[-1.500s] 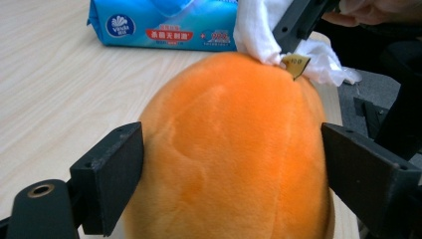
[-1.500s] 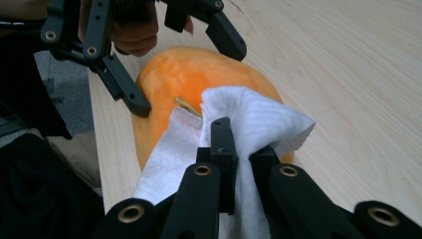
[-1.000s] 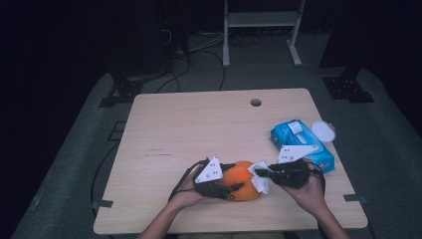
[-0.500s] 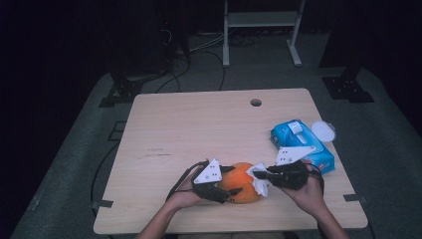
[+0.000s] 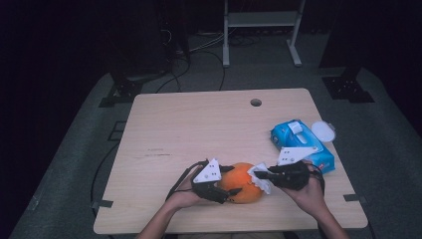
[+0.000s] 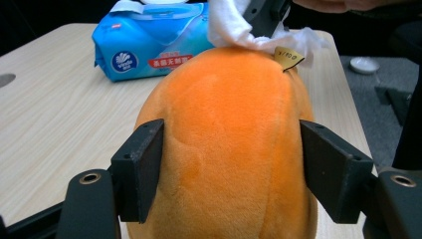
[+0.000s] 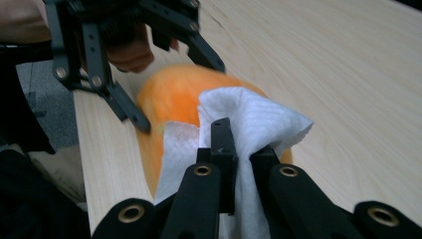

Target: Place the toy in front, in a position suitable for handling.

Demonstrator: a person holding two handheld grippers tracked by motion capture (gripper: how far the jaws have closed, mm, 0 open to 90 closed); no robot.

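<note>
The orange plush toy [image 5: 241,182] lies on the desk [image 5: 209,129] near the front edge, between the two grippers. Its long axis runs roughly left to right across the desk, in line with both sets of jaws.

The left gripper [image 5: 226,191] reaches the toy from the left. Its jaws straddle the toy's left end, one pad on each flank, as the left gripper view shows [image 6: 226,169]. The jaws have just been opening, with the toy between them. The pads stand at the plush surface on both sides; a firm grip cannot be confirmed, so treat the toy as loosely steadied at best.

The right gripper [image 5: 263,175] comes in from the right. Its jaws are closed narrow on a white wipe [image 7: 249,134], and the wipe rests against the toy's right end and upper surface, beside a small paper tag [image 6: 288,57].

The right hand is the working hand: the next wiping stroke likely runs leftward along the toy's long axis, toward the left jaws. A blue pack of wipes [image 5: 298,144] sits farther right, well clear of the stroke.
</note>
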